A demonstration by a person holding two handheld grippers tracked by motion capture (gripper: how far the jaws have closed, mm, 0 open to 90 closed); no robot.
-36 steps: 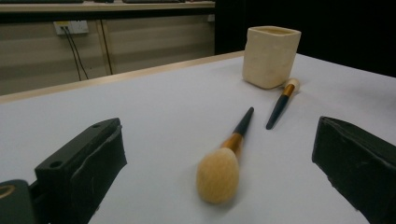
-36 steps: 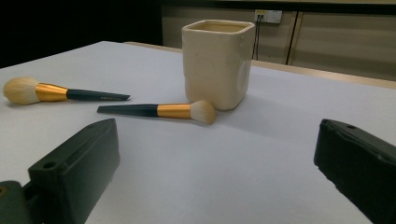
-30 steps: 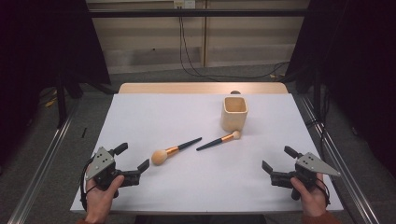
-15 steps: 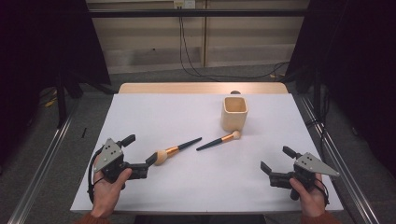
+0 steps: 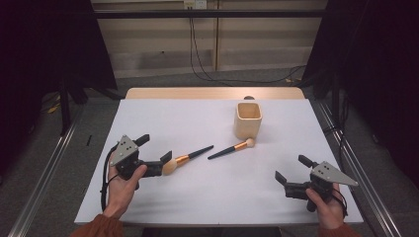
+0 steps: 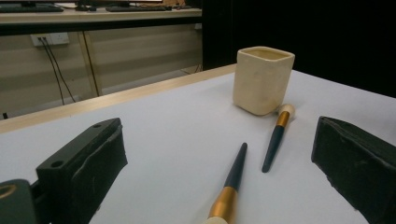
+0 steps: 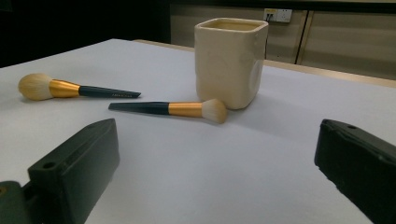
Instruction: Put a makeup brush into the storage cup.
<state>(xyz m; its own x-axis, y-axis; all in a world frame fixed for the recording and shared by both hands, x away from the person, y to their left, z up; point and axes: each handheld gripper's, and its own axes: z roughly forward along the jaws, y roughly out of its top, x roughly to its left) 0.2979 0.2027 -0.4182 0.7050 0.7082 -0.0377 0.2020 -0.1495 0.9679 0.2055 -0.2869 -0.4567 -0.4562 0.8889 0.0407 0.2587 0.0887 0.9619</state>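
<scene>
Two makeup brushes lie mid-table on the white table [image 5: 163,116]. The larger brush [image 5: 187,158] has a dark handle, a gold ferrule and a pale head toward my left gripper [image 5: 154,148]. That gripper is open, one jaw right by the head; in the left gripper view the brush [image 6: 231,184] runs up between the spread jaws. The smaller brush [image 5: 232,149] points its head at a cream square cup [image 5: 247,120]. My right gripper [image 5: 290,168] stands open near the front right, apart from everything. From there the cup [image 7: 230,60] and smaller brush [image 7: 173,108] lie ahead.
A wooden strip [image 5: 212,93] edges the table's far side. Metal rails [image 5: 360,168] run along both sides on the floor. Cables [image 5: 197,54] hang down the back wall. Dark curtains stand left and right.
My left gripper has moved right, from the front-left corner up to the head of the larger brush. The right gripper has stayed where it was.
</scene>
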